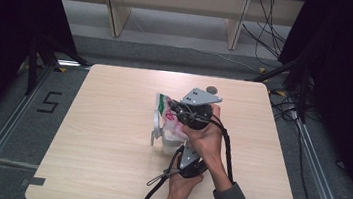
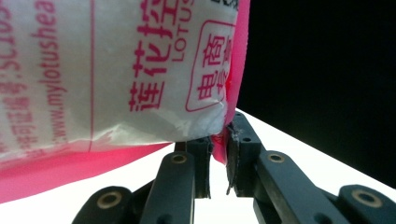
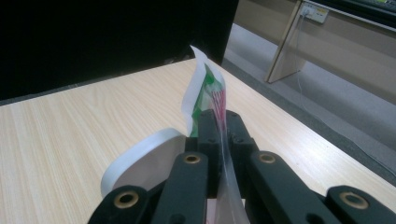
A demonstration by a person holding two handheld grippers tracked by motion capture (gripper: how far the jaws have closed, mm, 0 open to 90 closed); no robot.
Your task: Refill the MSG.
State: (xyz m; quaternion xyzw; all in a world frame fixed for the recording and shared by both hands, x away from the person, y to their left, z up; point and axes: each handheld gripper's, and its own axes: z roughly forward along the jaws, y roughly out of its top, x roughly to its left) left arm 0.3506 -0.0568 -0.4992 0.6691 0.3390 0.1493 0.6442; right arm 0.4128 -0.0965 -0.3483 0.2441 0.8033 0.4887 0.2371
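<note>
A: Which step is this?

B: Both are clamped on the bag (image 1: 170, 115), held up over the middle of the bench (image 1: 108, 147). The left hand-held gripper (image 2: 218, 156) pinches its pink edge; the right hand-held gripper (image 3: 219, 128) has closed on the thin film at the other end.

A: And the white thing (image 3: 140, 161) below?

B: Rounded, just beside the right one; can't tell what it is.

A: Next?

B: Probably pulling the two grips apart to open or tear the bag, evenly, so the film doesn't slip out.
</note>
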